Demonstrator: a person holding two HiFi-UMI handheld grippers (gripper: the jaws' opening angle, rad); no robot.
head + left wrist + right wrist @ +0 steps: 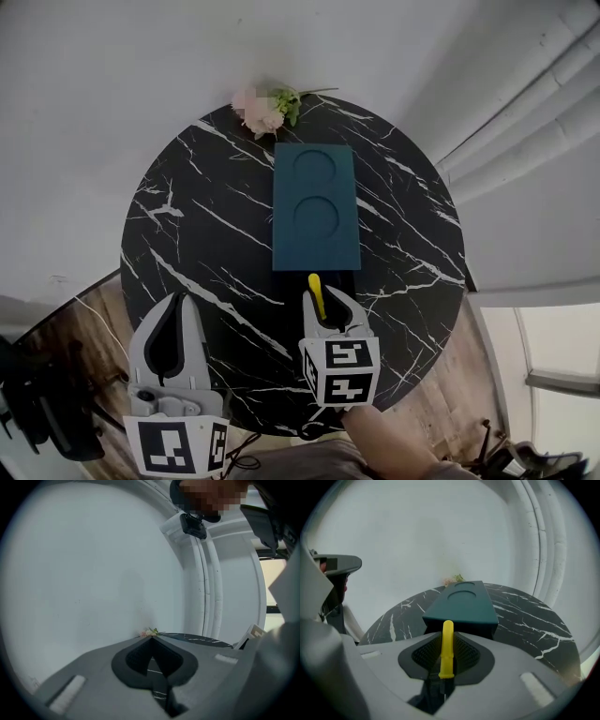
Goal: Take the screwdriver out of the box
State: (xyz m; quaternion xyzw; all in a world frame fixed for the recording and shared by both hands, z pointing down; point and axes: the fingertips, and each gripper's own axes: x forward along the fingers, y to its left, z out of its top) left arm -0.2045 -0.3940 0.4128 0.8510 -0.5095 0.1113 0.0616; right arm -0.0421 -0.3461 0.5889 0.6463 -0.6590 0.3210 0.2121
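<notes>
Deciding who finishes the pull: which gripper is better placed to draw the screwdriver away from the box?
Right. The right gripper is clamped on the yellow screwdriver at the teal box's near end; the left gripper is shut, empty, off to the side.

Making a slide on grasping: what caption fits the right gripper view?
Right gripper clamps the yellow screwdriver at the near end of the teal box on a marble table.

Grey moulded shells on left gripper (pixel 178 300) and right gripper (pixel 328 298); black ribbed pads (pixel 464 651) inside; white cubes (pixel 339 370) with black square markers behind.
</notes>
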